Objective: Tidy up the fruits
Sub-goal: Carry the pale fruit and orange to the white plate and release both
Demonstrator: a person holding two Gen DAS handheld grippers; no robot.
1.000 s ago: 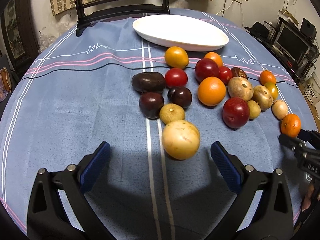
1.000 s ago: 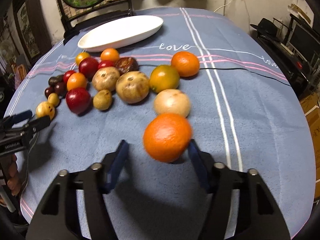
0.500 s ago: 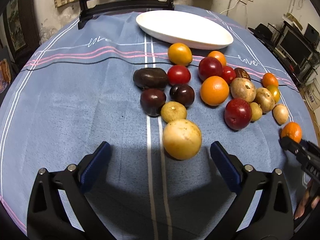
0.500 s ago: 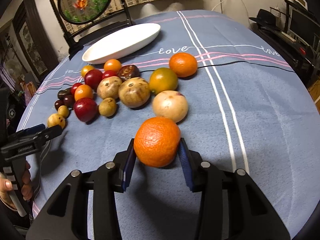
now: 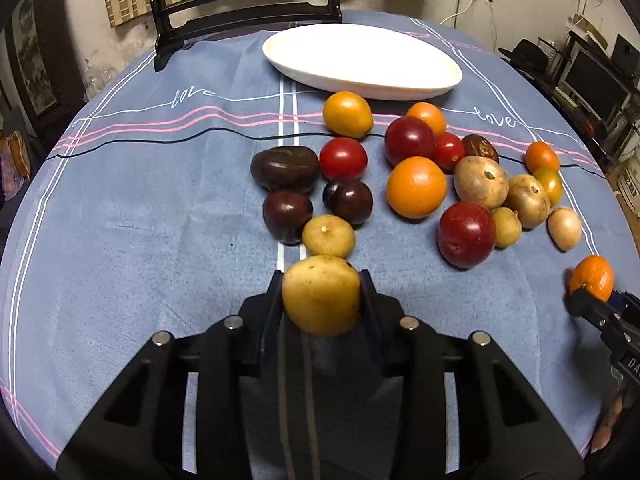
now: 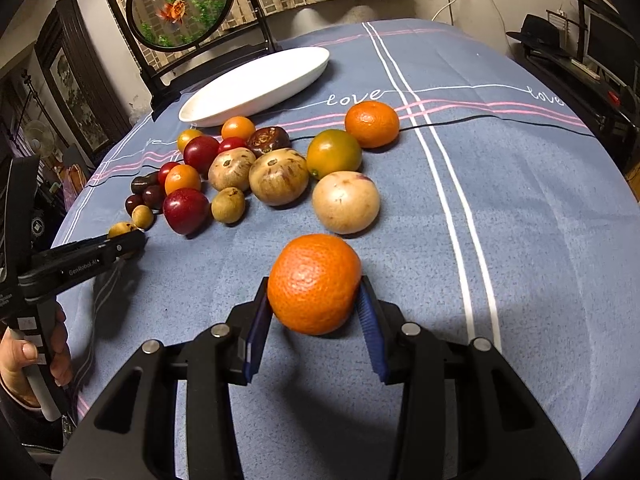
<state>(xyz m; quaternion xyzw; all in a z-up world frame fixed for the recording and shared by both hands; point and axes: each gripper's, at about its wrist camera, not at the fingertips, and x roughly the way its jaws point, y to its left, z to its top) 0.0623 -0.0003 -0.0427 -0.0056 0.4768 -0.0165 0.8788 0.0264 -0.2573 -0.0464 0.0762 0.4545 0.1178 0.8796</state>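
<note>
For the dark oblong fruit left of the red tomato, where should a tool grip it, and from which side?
Probably across the short middle of the dark oblong fruit, coming from above on its open left side. It lies lengthwise on the tablecloth, so its narrow width suits the fingers better than its ends. The red tomato crowds its right end and a dark plum sits close below it.

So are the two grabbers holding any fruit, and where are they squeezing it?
Yes. The left gripper, whose jaws just closed, pinches the yellow fruit by its two sides. The right gripper pinches the orange by its two sides.
</note>
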